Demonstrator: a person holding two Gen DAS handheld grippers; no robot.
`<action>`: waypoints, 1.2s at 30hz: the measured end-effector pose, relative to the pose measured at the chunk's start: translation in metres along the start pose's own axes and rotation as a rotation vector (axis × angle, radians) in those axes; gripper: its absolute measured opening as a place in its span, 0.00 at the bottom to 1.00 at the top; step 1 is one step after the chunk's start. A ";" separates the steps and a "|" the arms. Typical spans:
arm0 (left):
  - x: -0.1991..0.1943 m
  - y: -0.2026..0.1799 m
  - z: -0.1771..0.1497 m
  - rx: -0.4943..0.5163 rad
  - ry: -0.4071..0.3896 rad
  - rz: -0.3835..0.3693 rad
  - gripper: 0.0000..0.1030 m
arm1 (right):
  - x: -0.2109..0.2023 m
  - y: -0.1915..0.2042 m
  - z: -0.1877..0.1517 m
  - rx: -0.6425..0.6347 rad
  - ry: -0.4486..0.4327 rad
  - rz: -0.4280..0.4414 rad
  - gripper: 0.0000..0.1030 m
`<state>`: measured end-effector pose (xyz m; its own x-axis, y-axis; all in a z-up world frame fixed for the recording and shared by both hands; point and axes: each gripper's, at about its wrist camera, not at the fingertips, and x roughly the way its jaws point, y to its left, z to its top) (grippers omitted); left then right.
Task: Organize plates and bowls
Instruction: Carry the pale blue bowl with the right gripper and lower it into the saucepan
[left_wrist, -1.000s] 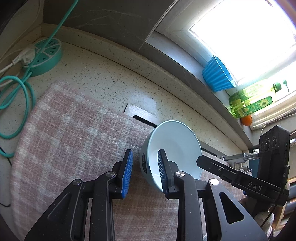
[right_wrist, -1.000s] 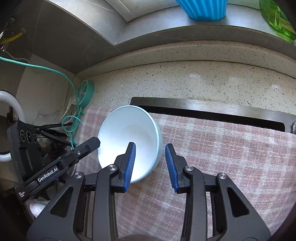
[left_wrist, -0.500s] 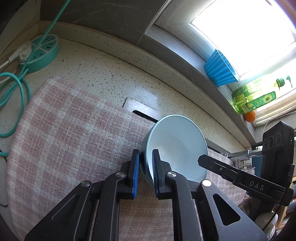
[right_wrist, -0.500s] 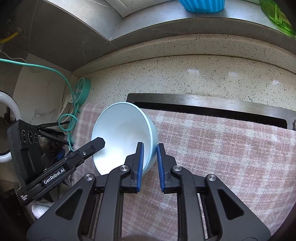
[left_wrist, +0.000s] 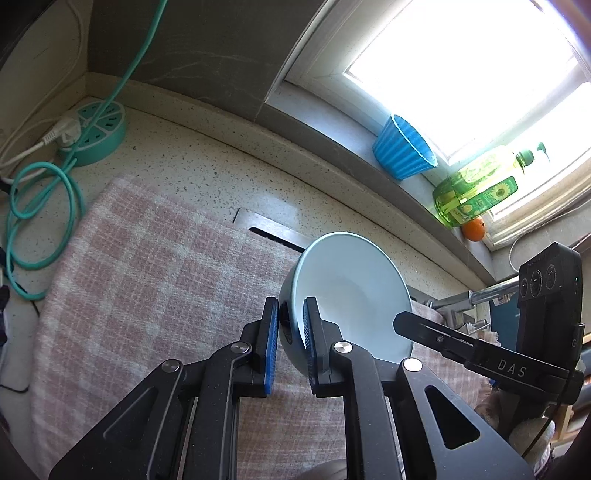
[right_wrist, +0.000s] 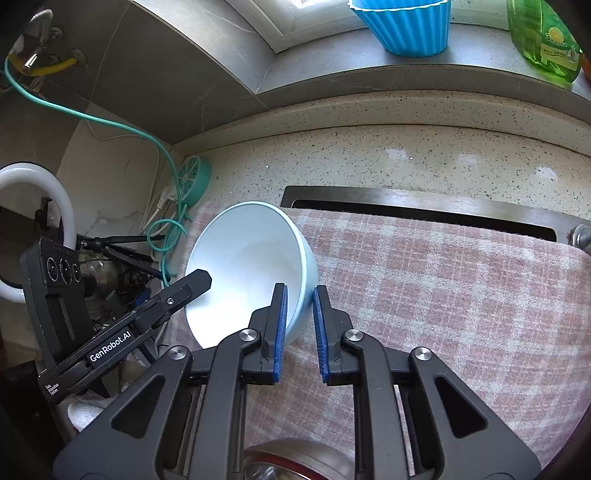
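Two grippers have the one bowl (left_wrist: 354, 295) between them: your left gripper (left_wrist: 290, 345) is clamped on the rim at the bowl's 8 o'clock in the left view, and your right gripper (right_wrist: 298, 332) is clamped on the rim at its 5 o'clock in the right view, each with one pad inside and one outside. The bowl looks to hang just above the pink checked cloth (left_wrist: 147, 280) beside the steel slot (right_wrist: 406, 206). Keep both hands rising together and evenly; if one leads, the rim will probably twist in the pads and slip. Round as it is, the bowl has no long axis; its mouth tilts up toward 1 o'clock in the left view, toward the window sill (right_wrist: 369, 74).
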<state>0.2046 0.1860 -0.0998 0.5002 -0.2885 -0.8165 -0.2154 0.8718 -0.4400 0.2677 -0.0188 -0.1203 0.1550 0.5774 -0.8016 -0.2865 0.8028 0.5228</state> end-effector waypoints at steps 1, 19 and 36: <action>-0.005 -0.002 -0.002 0.005 -0.005 -0.002 0.11 | -0.005 0.001 -0.003 0.000 -0.004 0.008 0.14; -0.067 -0.021 -0.076 0.059 -0.049 -0.036 0.11 | -0.075 0.020 -0.087 -0.070 -0.034 0.078 0.14; -0.071 -0.027 -0.148 0.072 0.019 -0.064 0.11 | -0.082 0.005 -0.173 -0.118 -0.020 0.012 0.14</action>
<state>0.0509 0.1245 -0.0855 0.4947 -0.3515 -0.7948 -0.1220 0.8774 -0.4640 0.0903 -0.0879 -0.1017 0.1695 0.5904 -0.7891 -0.3976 0.7736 0.4934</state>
